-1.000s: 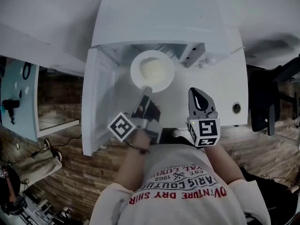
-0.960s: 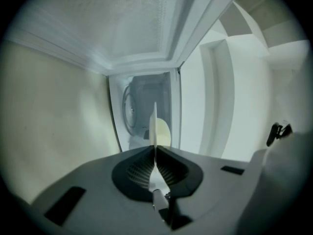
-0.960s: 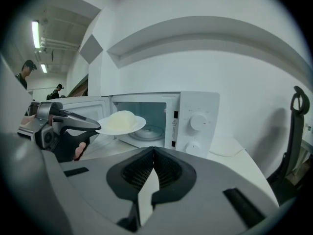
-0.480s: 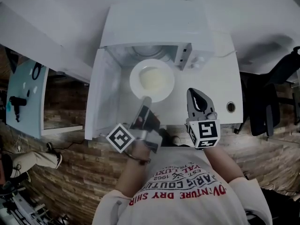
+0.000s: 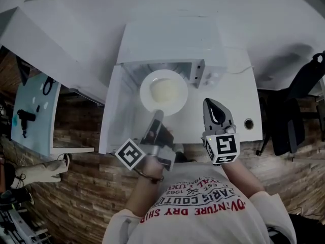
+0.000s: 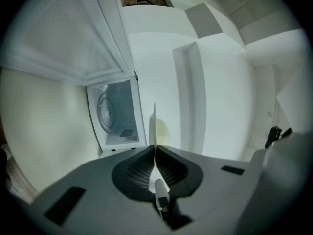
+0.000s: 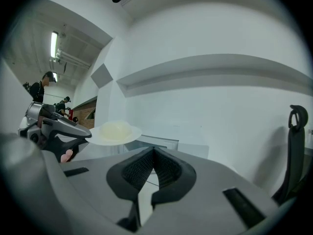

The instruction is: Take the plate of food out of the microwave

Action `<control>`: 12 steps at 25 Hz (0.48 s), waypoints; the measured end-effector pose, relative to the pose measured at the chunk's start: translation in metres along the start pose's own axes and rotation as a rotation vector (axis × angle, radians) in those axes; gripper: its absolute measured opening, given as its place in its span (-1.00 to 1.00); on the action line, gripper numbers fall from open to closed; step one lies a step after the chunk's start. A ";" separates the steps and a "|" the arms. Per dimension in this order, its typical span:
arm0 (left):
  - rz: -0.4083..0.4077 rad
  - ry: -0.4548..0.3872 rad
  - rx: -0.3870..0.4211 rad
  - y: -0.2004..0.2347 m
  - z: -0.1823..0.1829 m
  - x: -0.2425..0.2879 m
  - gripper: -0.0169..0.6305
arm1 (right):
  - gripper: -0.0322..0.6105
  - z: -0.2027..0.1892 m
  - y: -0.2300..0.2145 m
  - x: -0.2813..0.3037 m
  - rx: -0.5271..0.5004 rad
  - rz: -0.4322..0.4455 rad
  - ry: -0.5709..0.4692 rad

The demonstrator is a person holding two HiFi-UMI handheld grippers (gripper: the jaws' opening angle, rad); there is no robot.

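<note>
A white plate [image 5: 163, 92] with a pale mound of food [image 5: 165, 89] hangs just in front of the open white microwave [image 5: 167, 37]. My left gripper [image 5: 158, 114] is shut on the plate's near rim. In the left gripper view the plate [image 6: 154, 124] stands edge-on between the pads, with the microwave cavity [image 6: 116, 114] behind it to the left. My right gripper [image 5: 209, 102] hovers to the right of the plate, shut and holding nothing. In the right gripper view the plate [image 7: 115, 131] sits at the left beyond the right gripper [image 7: 153, 151].
The microwave door [image 5: 116, 111] stands open to the left. The white table [image 5: 238, 93] has a cable hole [image 5: 248, 123] near its front right. A dark chair [image 5: 294, 105] stands to the right, and a pale blue board [image 5: 33, 111] to the left.
The plate has come further out of the microwave opening and higher, still in my left gripper. The right gripper has risen beside it.
</note>
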State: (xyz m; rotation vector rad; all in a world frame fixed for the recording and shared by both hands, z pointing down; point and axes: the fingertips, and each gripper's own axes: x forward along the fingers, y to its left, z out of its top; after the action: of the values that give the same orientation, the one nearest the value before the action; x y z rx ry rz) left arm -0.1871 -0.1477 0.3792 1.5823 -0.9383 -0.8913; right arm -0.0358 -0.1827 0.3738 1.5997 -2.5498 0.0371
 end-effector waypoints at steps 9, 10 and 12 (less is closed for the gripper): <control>-0.029 0.008 0.024 -0.011 0.012 0.011 -0.90 | -0.86 0.016 0.004 0.011 -0.012 0.018 -0.040; -0.030 0.009 0.025 -0.012 0.012 0.013 -0.90 | -0.86 0.016 0.004 0.012 -0.010 0.018 -0.040; -0.028 0.010 0.028 -0.011 0.014 0.014 -0.90 | -0.87 0.016 0.003 0.013 -0.007 0.014 -0.039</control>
State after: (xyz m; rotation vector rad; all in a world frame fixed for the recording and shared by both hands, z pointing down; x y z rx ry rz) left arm -0.1927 -0.1649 0.3643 1.6257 -0.9272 -0.8928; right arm -0.0457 -0.1947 0.3600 1.5951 -2.5878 -0.0018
